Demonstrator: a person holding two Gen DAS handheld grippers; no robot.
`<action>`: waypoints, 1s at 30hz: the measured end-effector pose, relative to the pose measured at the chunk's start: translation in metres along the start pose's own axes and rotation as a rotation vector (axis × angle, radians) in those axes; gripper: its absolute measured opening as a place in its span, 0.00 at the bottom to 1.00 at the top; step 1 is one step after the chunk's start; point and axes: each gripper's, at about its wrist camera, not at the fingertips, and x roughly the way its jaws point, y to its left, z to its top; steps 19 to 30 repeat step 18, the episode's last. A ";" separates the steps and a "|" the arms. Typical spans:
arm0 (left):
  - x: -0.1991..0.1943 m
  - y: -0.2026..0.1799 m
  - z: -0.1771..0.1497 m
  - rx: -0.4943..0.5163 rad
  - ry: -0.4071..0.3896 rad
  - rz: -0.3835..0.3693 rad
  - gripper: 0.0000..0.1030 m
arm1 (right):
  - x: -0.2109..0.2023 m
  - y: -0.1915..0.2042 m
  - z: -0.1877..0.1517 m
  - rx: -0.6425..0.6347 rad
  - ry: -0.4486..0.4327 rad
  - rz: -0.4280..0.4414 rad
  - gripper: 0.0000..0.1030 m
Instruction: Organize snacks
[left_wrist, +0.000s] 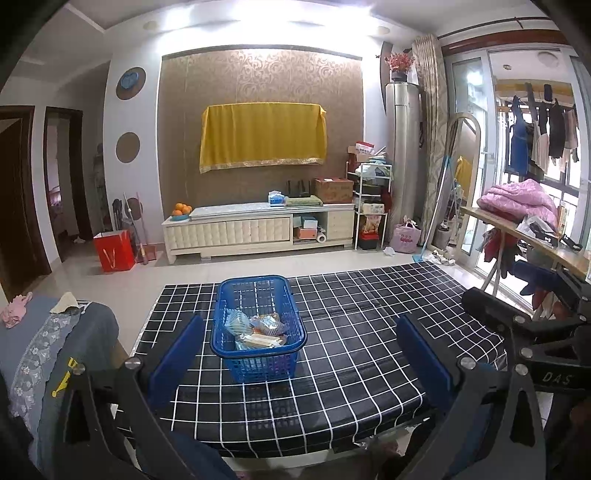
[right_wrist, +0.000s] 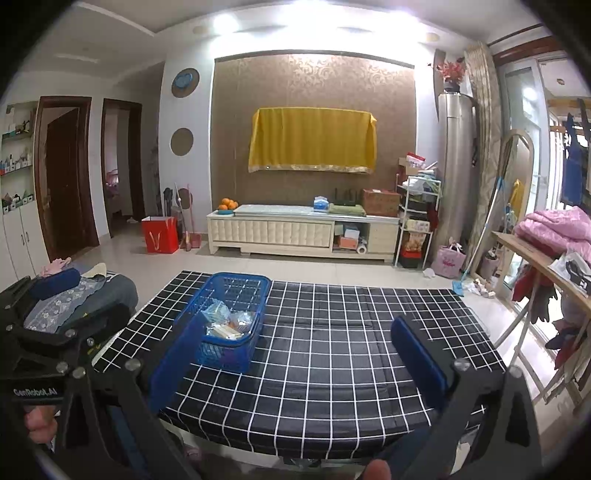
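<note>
A blue plastic basket (left_wrist: 258, 325) (right_wrist: 225, 317) stands on the black table with white grid lines (left_wrist: 351, 332) (right_wrist: 332, 350), left of its middle. Several wrapped snacks (left_wrist: 258, 330) (right_wrist: 227, 323) lie inside it. My left gripper (left_wrist: 301, 350) is open, held back above the table's near edge, with the basket between and beyond its blue fingers (left_wrist: 177, 354). My right gripper (right_wrist: 295, 354) is open too, empty, to the right of the basket, its left finger (right_wrist: 177, 354) overlapping the basket's near corner in the view.
A seat with grey and blue clothes (left_wrist: 48, 339) (right_wrist: 74, 295) adjoins the table's left side. A wooden table with pink bedding (left_wrist: 517, 203) (right_wrist: 554, 229) stands at the right. A white TV cabinet (left_wrist: 258, 229) and a red bag (left_wrist: 112, 251) are across the floor.
</note>
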 end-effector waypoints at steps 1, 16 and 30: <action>0.000 0.000 0.000 0.000 0.000 0.000 1.00 | 0.000 0.000 -0.001 0.001 0.004 0.001 1.00; 0.000 0.000 -0.002 -0.001 0.005 -0.004 1.00 | -0.002 0.002 -0.002 0.003 0.017 -0.005 1.00; 0.000 0.000 -0.002 -0.001 0.004 -0.007 1.00 | -0.001 0.002 -0.002 0.002 0.018 -0.003 1.00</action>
